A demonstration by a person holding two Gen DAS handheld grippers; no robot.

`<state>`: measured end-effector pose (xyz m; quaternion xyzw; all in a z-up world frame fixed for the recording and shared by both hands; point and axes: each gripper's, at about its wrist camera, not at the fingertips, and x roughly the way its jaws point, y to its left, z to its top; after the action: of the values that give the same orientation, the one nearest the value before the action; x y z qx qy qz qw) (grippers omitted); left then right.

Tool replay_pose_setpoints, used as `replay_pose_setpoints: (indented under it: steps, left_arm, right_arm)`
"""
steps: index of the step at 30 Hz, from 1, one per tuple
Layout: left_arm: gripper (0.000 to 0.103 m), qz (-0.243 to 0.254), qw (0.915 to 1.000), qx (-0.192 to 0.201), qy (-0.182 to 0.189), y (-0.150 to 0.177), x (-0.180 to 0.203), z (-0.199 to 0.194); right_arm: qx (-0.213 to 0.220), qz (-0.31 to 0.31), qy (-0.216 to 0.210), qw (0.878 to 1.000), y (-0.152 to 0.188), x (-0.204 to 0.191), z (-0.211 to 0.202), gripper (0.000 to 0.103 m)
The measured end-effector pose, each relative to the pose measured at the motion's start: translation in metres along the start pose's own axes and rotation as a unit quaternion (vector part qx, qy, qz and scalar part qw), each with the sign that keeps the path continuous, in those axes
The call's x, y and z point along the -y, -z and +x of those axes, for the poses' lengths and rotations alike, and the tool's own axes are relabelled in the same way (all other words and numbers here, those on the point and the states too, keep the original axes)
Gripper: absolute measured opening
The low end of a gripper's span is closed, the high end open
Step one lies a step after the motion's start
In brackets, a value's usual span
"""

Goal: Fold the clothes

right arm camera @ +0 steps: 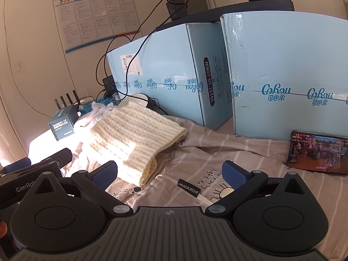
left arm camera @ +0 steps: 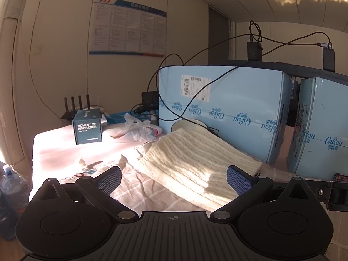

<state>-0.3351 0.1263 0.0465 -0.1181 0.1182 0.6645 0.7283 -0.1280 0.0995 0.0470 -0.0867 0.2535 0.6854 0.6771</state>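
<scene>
The cream knitted garment (left arm camera: 195, 163) lies folded into a thick stack on the striped grey cloth (right arm camera: 217, 158) that covers the work surface, with its far edge near a white bowl (right arm camera: 134, 100) at the foot of two pale blue cartons (right arm camera: 169, 71). The left gripper (left arm camera: 174, 179) hangs just short of the stack's near edge, fingers spread wide and holding nothing. The right gripper (right arm camera: 169, 175) is likewise spread and empty, above the printed cloth to the right of the stack. A phone (right arm camera: 317, 153) with a lit screen leans against the right-hand carton. A small dark box (left arm camera: 87, 128) stands in sunlight at far left.
</scene>
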Motion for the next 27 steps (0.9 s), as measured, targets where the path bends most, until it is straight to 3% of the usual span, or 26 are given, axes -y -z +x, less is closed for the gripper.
replay_pose_setpoints:
  steps: [27]
  left_arm:
    - [0.103,0.0,1.0,-0.001,0.0,0.0013,0.0023,-0.0008]
  right_arm:
    - [-0.003,-0.005,-0.002,1.0,0.0004,-0.0018,0.0009,0.103]
